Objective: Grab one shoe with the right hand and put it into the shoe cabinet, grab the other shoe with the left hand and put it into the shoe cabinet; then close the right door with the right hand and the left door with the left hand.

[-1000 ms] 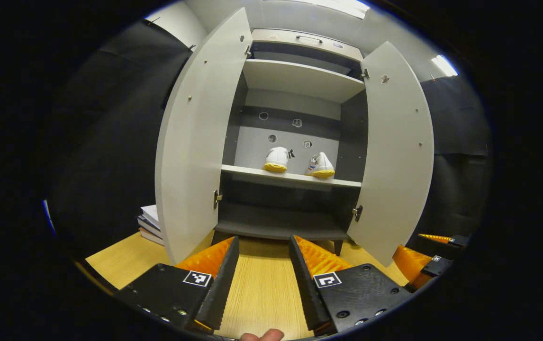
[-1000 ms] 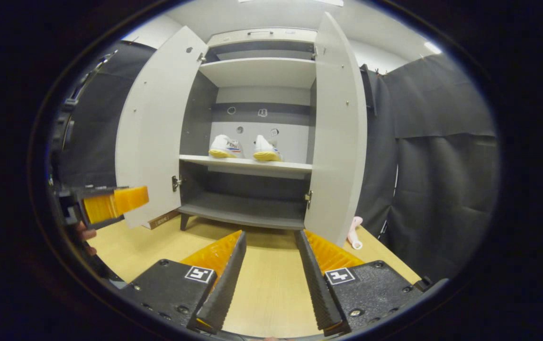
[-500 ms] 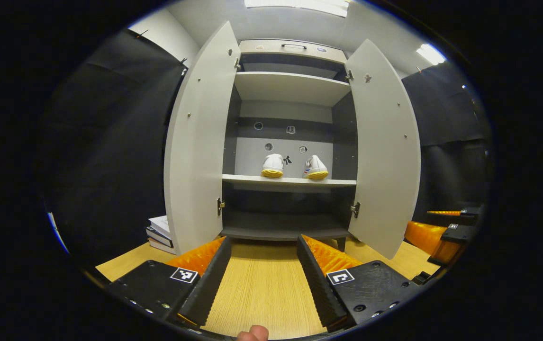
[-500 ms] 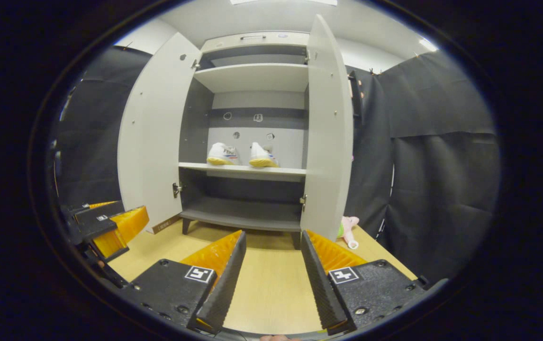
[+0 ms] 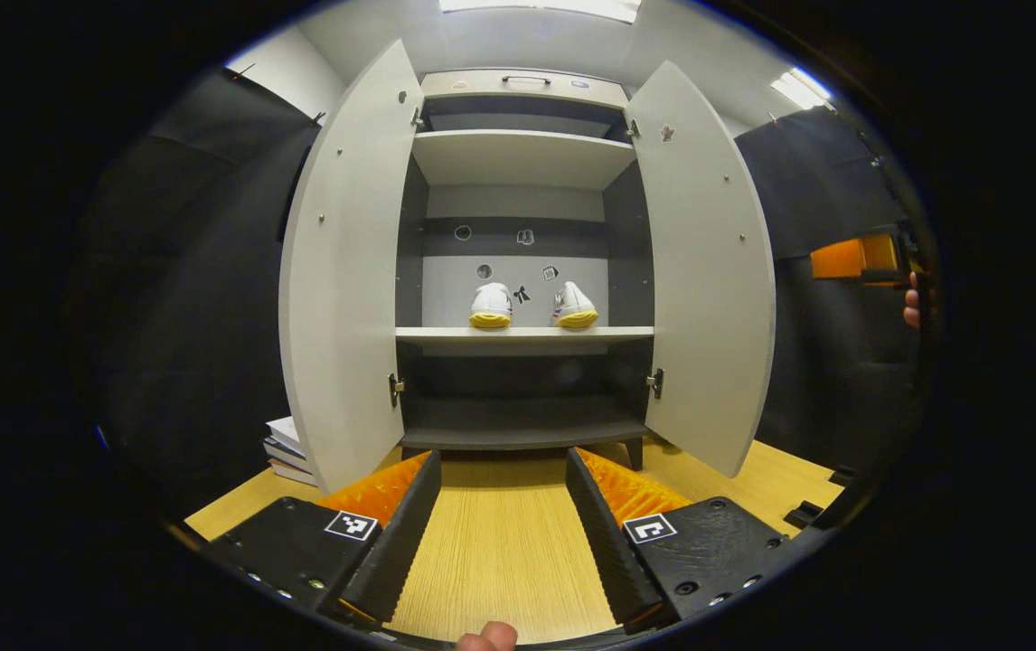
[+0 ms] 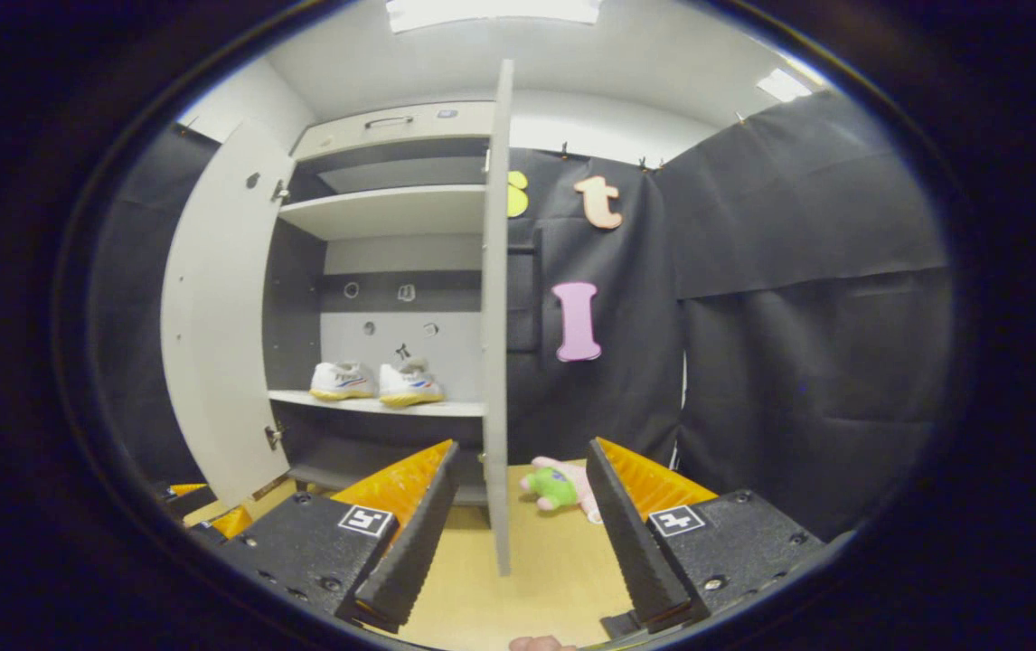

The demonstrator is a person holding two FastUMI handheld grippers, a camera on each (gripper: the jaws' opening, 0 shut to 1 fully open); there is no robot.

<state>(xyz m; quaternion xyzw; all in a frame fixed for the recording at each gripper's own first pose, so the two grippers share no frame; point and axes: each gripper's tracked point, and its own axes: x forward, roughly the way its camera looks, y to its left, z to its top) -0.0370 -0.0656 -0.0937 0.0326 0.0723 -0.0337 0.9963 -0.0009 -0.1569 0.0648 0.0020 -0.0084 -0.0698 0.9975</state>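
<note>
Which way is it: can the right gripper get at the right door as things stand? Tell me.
Probably yes: the right gripper is open, the right door stands edge-on straight ahead between its fingers, and nothing lies between them; the plush toy sits behind the door.

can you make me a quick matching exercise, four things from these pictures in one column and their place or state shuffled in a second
Things:
1. shoes
2. right door
3. stack of books
4. plush toy

Place or state:
A. on the tabletop behind the right door
B. side by side on the middle shelf
C. open, seen edge-on between the right gripper's fingers
D. beside the left door's lower edge

Pairs: 1-B, 2-C, 3-D, 4-A
</note>
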